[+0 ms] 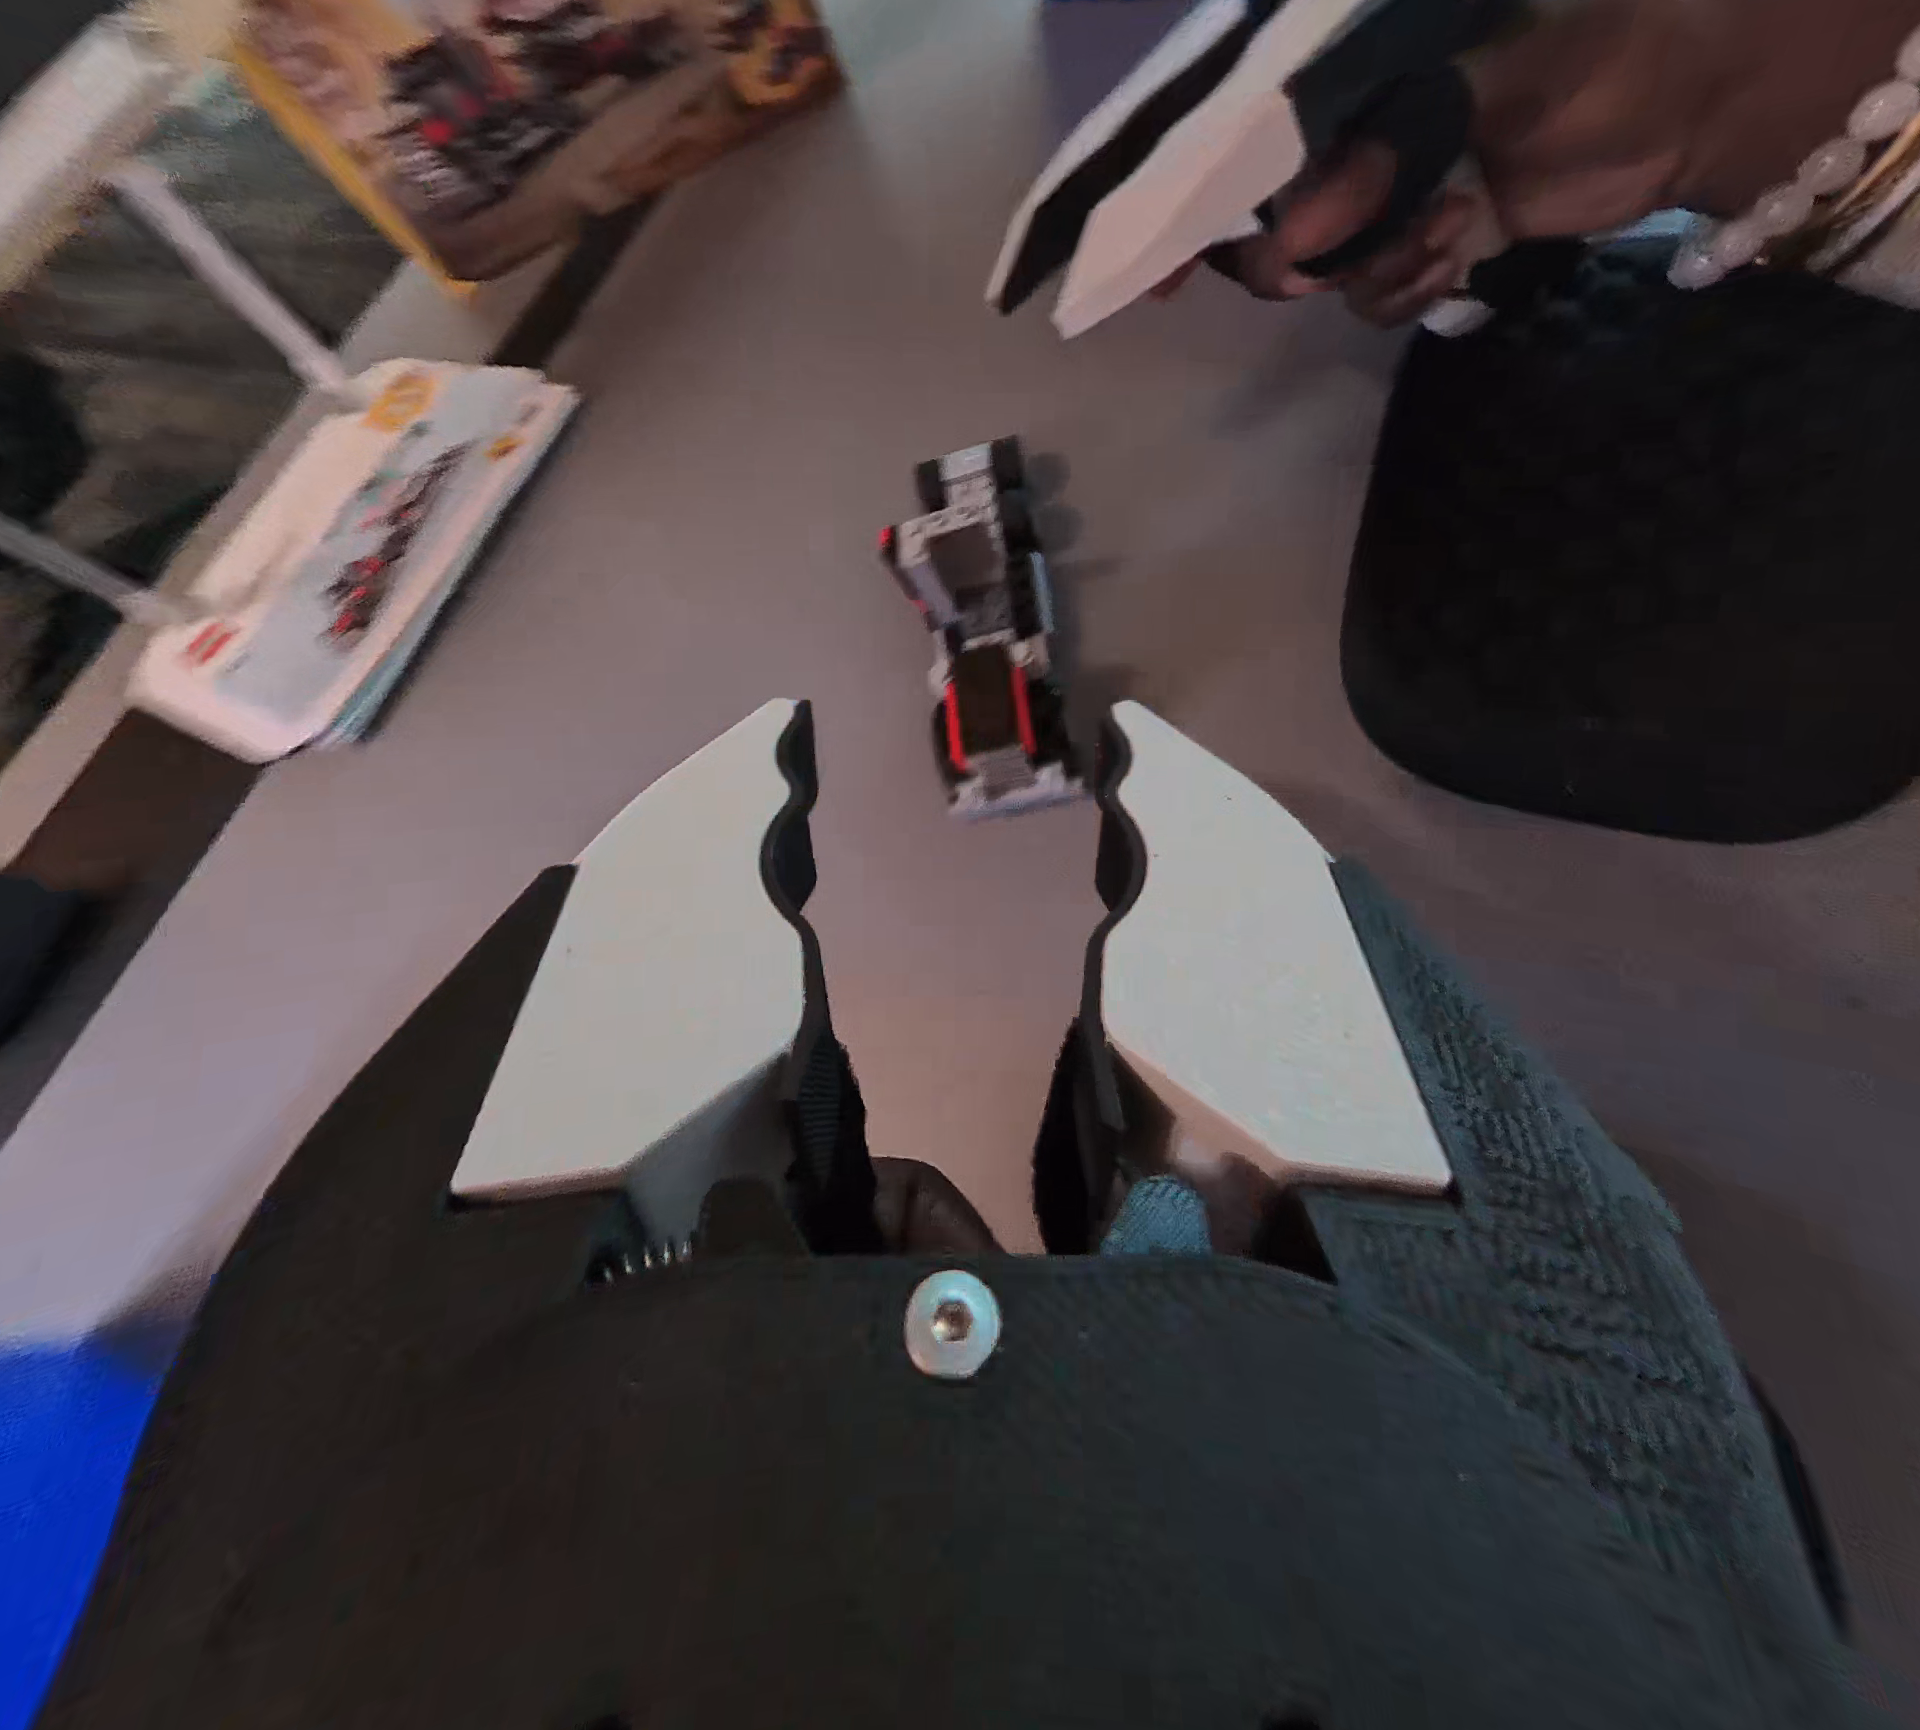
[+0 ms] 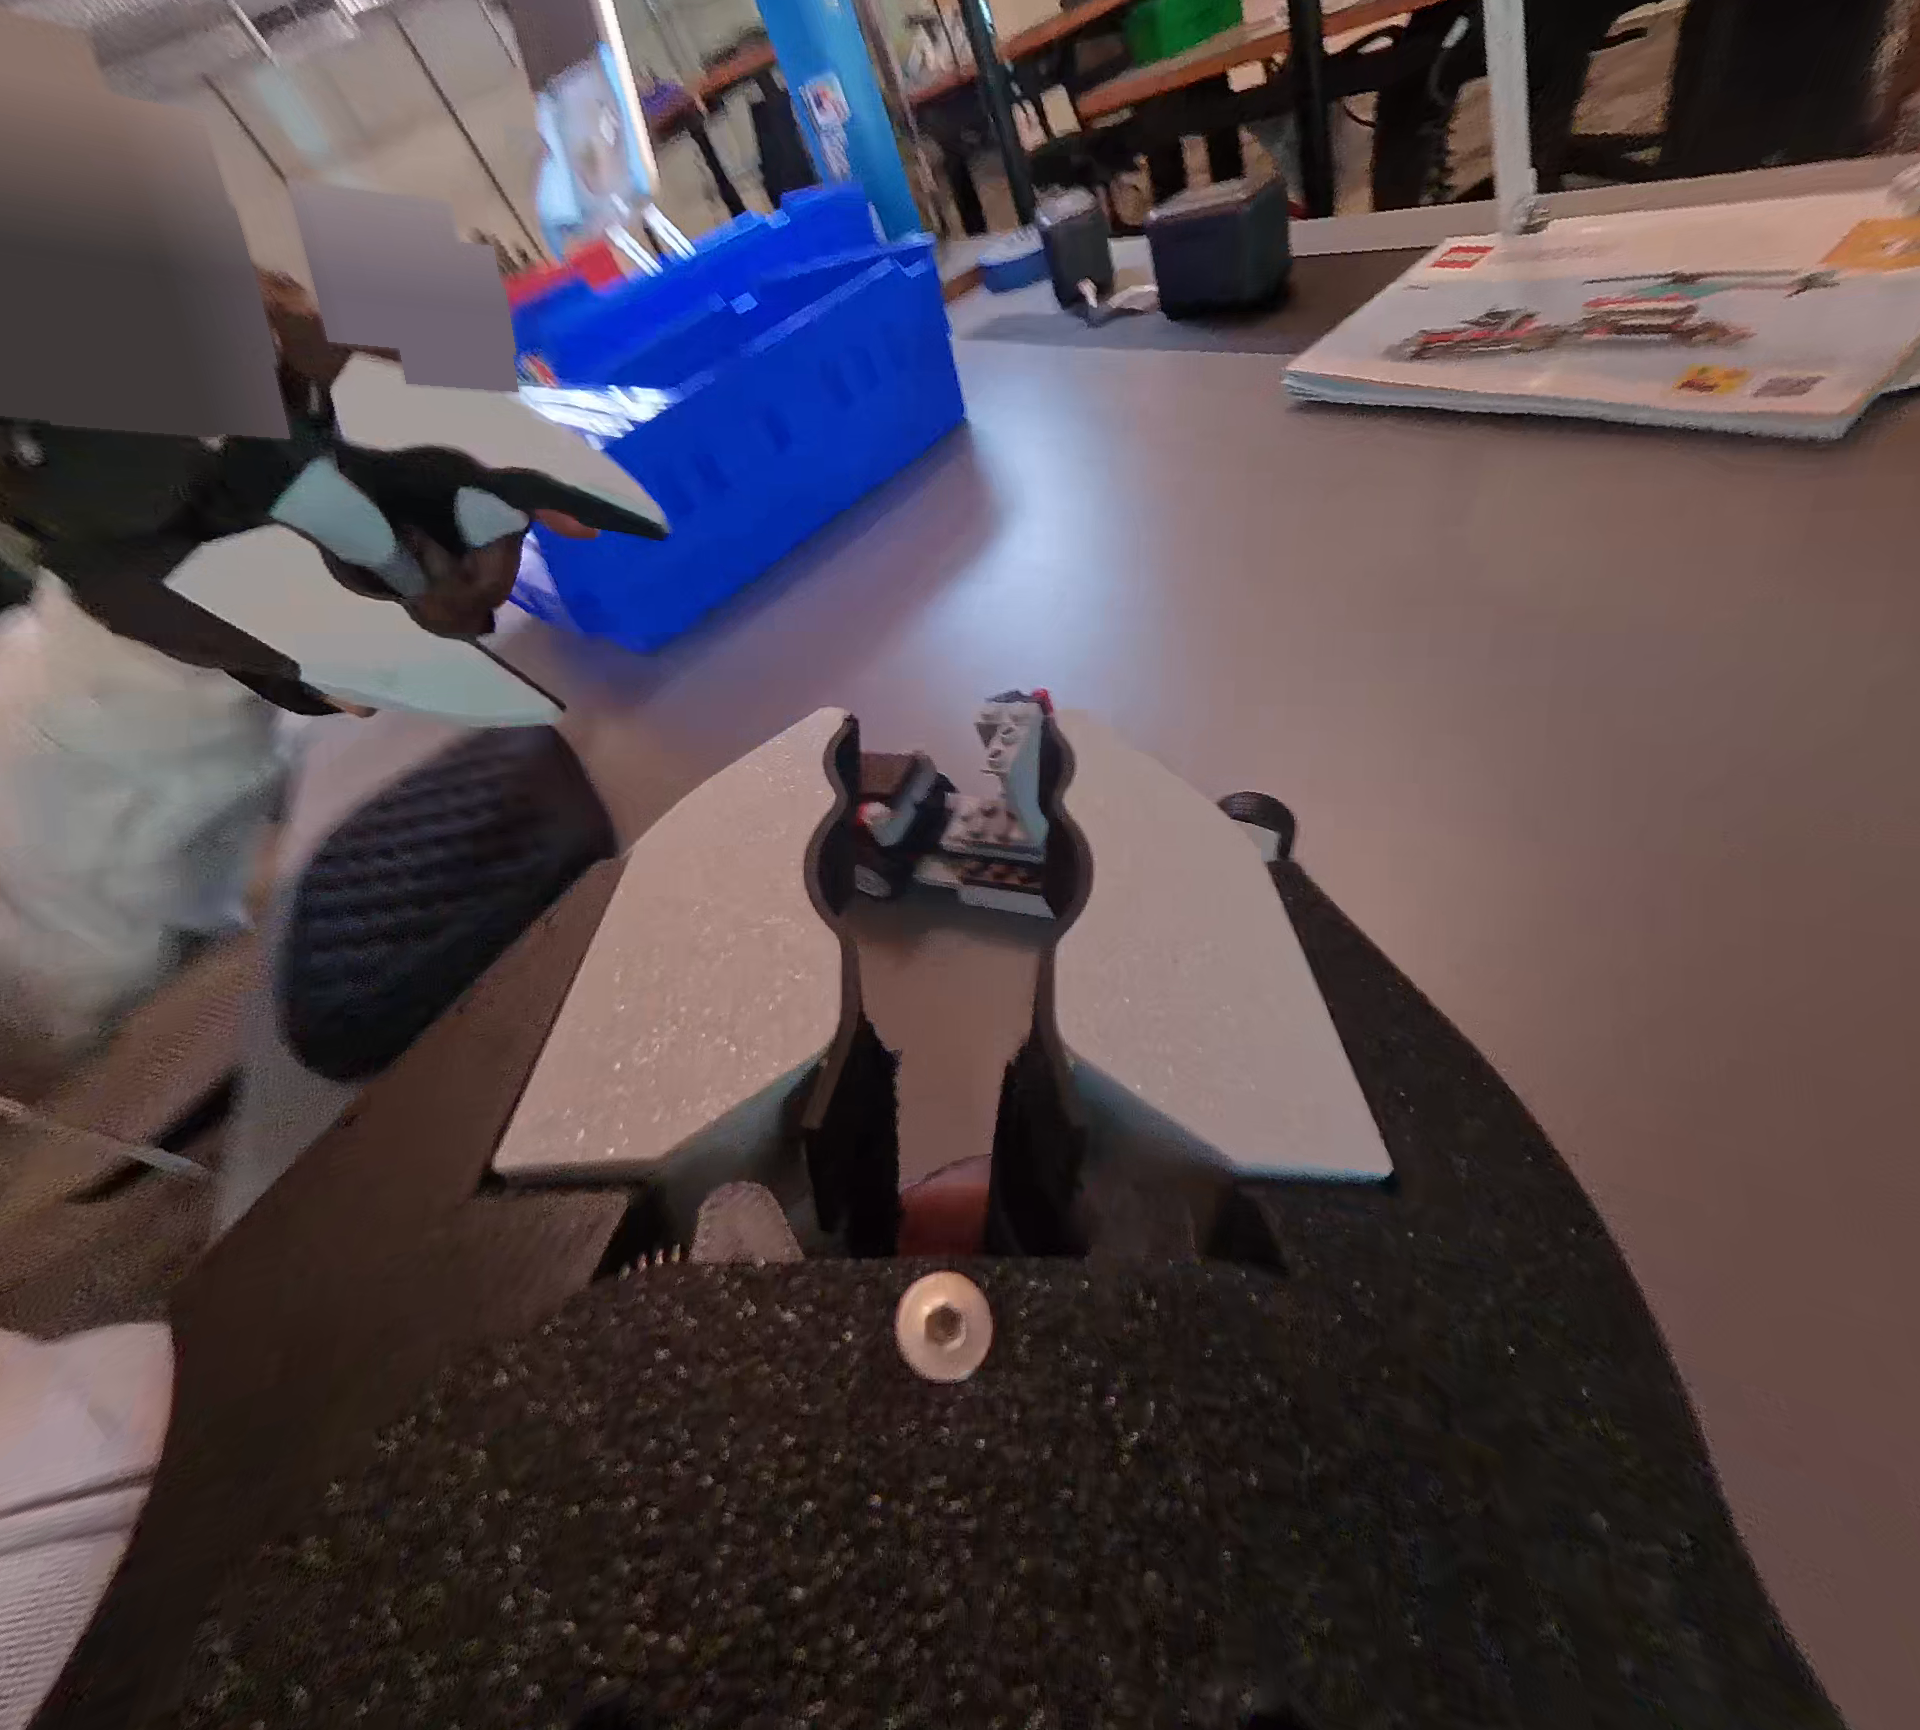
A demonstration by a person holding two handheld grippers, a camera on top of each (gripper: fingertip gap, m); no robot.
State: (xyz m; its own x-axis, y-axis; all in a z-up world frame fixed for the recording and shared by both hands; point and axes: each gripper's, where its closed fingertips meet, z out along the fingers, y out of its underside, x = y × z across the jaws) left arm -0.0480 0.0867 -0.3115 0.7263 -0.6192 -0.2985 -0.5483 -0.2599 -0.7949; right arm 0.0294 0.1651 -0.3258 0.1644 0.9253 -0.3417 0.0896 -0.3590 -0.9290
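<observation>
A small toy brick car (image 1: 977,631), grey, black and red, lies on the grey table (image 1: 727,454). My left gripper (image 1: 951,714) is open. The car's near end lies just off its right fingertip (image 1: 1127,735), and neither pad presses on it. My right gripper (image 1: 1039,309) hovers above and beyond the car with a narrow gap between its fingers and nothing in them. In the right wrist view the car (image 2: 966,833) shows through the gap of the right gripper (image 2: 951,724) but lies on the table beyond it. The left gripper (image 2: 613,615) shows open at the left.
A round black mat (image 1: 1621,558) lies right of the car. An instruction booklet (image 1: 364,548) and a picture box (image 1: 520,18) lie to the left. A blue bin (image 2: 758,423) stands at the back. A white lamp stand (image 2: 1507,70) rises by the booklet. My hands' fingertips stand some 11 cm from each other.
</observation>
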